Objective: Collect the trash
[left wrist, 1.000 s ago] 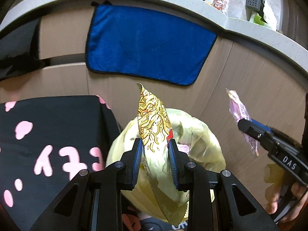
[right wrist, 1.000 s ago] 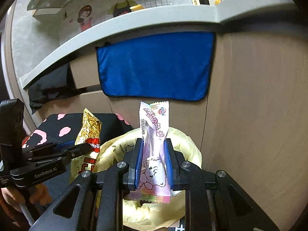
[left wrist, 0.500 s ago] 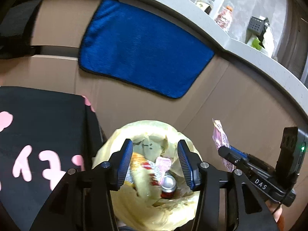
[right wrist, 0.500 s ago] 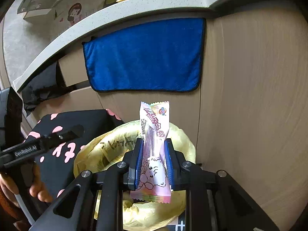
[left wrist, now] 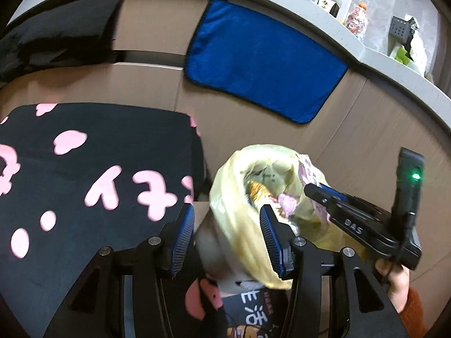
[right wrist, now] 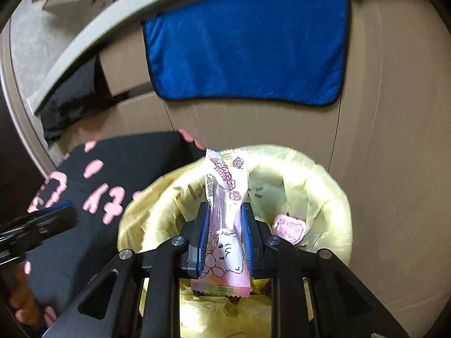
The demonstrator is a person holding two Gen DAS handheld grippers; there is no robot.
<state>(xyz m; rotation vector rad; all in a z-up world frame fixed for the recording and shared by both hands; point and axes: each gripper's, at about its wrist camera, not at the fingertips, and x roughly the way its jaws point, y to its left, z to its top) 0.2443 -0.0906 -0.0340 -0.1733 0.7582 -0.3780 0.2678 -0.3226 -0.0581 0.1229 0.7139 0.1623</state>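
While gripped, one pink wrapper (right wrist: 225, 225).

Blue cloth (right wrist: 245, 48) with a dark edge on beige panelling (right wrist: 394, 112). Pale yellow bin liner (right wrist: 324, 180). Pink and white wrapper (right wrist: 225, 217) printed with a cartoon animal. Gold wrapper (left wrist: 258, 193) inside the liner. Black fabric (left wrist: 98, 169) patterned with pink shapes. Blue ribbed pads (left wrist: 183, 242) on black fingers.

The letters "DAS" stood in white on the right gripper (left wrist: 317, 194) body — at about four o'clock in the left wrist view. Print on the pink wrapper (right wrist: 225, 225) was too small to read.
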